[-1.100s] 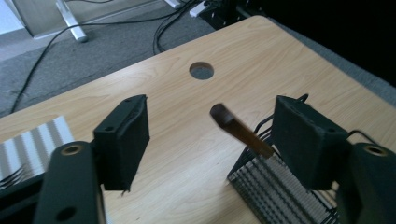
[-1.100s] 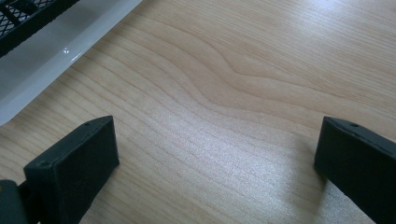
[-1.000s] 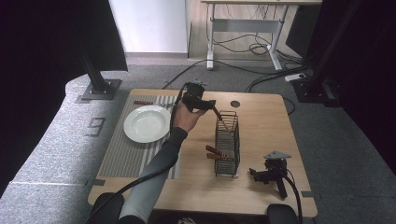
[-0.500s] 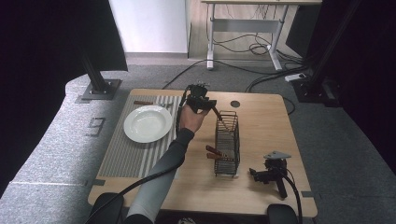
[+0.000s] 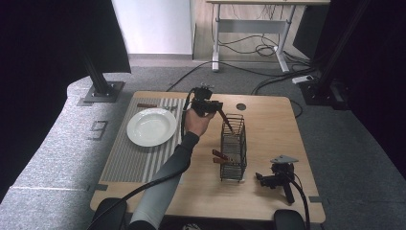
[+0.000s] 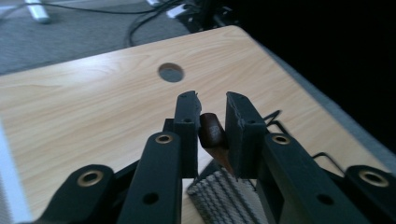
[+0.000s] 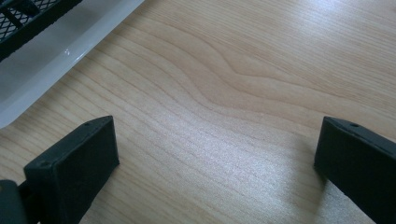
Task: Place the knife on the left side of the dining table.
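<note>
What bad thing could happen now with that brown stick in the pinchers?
The left gripper has just been closing on the brown utensil handle near its very end, so it might slip out. The utensil leans into the wire basket; pulling sideways could snag it and tip the basket.

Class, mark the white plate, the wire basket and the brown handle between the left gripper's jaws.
white plate (image 5: 152, 127), high view, its centre.
wire basket (image 5: 234, 152), high view, its near side wall.
brown handle (image 6: 211, 133), left gripper view, its rounded tip.
</note>
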